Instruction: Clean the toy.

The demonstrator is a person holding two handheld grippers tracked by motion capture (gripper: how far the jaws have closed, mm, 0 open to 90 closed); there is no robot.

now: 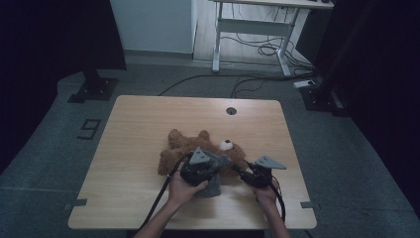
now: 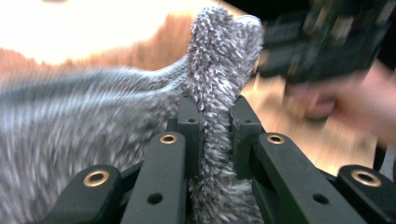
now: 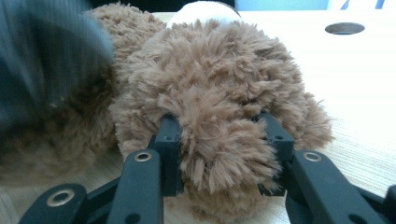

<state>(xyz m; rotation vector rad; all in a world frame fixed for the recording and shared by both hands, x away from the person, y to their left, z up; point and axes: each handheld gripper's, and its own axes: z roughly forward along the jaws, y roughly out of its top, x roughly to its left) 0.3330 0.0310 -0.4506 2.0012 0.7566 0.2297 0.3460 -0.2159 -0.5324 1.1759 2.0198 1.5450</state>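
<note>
Brown teddy bear (image 1: 198, 148) laid flat mid-surface (image 1: 138, 129), long axis running left-right, limb clamped by right hand-held gripper (image 3: 219, 140), grey fuzzy garment (image 2: 219, 70) at bear's near side pinched by left hand-held gripper (image 2: 212, 121).

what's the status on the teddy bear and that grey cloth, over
Left tool shut on grey fuzzy cloth. Right tool shut on brown teddy bear limb. Bear lies on wooden table. Nothing in the way.
</note>
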